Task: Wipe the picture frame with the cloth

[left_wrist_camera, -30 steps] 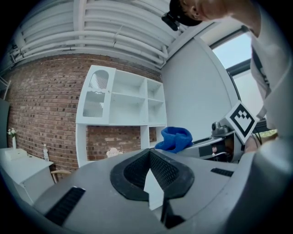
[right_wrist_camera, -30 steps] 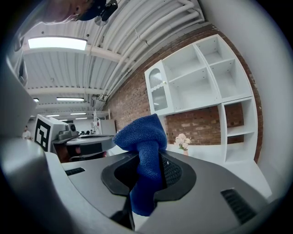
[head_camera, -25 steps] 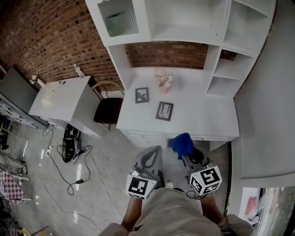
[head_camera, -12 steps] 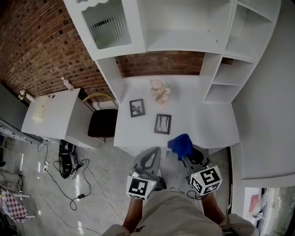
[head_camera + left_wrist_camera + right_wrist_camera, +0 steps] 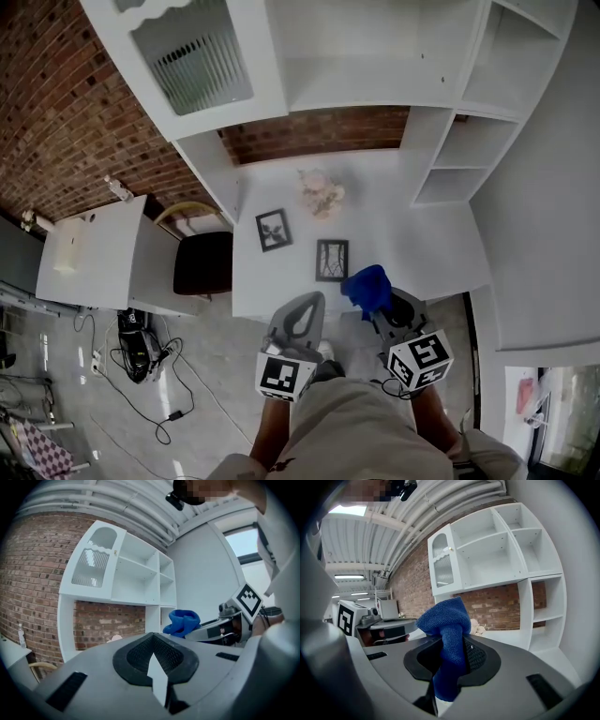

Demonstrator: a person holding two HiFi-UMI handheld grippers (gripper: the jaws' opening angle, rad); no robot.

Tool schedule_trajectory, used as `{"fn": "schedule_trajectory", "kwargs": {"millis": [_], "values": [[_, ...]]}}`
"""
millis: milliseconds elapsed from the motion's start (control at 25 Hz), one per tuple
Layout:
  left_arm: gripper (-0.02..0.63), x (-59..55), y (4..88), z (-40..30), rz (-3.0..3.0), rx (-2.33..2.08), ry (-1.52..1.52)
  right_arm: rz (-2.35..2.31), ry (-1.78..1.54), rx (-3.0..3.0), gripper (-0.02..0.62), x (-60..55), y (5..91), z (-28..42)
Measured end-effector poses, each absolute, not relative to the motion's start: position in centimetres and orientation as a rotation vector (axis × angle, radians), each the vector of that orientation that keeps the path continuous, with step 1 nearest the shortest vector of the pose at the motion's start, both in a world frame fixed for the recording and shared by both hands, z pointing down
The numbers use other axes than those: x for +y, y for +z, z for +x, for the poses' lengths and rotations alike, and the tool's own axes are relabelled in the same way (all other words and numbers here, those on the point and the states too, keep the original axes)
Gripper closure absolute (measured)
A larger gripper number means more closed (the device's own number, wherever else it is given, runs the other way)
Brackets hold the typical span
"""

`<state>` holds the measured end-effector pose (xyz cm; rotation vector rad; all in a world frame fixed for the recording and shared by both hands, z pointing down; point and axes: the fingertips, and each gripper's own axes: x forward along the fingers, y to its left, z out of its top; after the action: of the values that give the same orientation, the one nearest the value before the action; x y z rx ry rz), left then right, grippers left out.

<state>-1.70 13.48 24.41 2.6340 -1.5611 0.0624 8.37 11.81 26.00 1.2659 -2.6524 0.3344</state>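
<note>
Two dark picture frames lie on the white desk [image 5: 422, 248], one [image 5: 274, 230] at its left and one [image 5: 332, 260] nearer the front edge. My right gripper [image 5: 377, 302] hovers over the desk's front edge, just right of the nearer frame, shut on a bunched blue cloth [image 5: 368, 288]. The cloth [image 5: 446, 639] sticks up from between the jaws in the right gripper view. My left gripper [image 5: 302, 314] is below the front edge, shut with nothing in it [image 5: 157, 670]. It sees the cloth [image 5: 182, 621] to its right.
A small pot of pale flowers [image 5: 322, 193] stands at the back of the desk. White shelves [image 5: 459, 141] rise above and to the right, with a glass cabinet door [image 5: 192, 58] at upper left. A dark chair [image 5: 202, 261], a white side table [image 5: 89, 258] and floor cables [image 5: 141, 349] are to the left.
The desk and frames have come closer and shifted in the head view as the person steps up. Both grippers keep their pose; the cloth stays in the right one.
</note>
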Motion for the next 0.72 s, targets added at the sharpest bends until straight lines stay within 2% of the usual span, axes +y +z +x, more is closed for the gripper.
{"fn": "schedule_trajectory", "kwargs": {"millis": [720], "values": [[0.608, 6.7, 29.3, -4.8, 2.670, -1.377, 0.124, 1.384, 0.418, -2.526, 0.518, 6.0, 30.1, 5.5]]}}
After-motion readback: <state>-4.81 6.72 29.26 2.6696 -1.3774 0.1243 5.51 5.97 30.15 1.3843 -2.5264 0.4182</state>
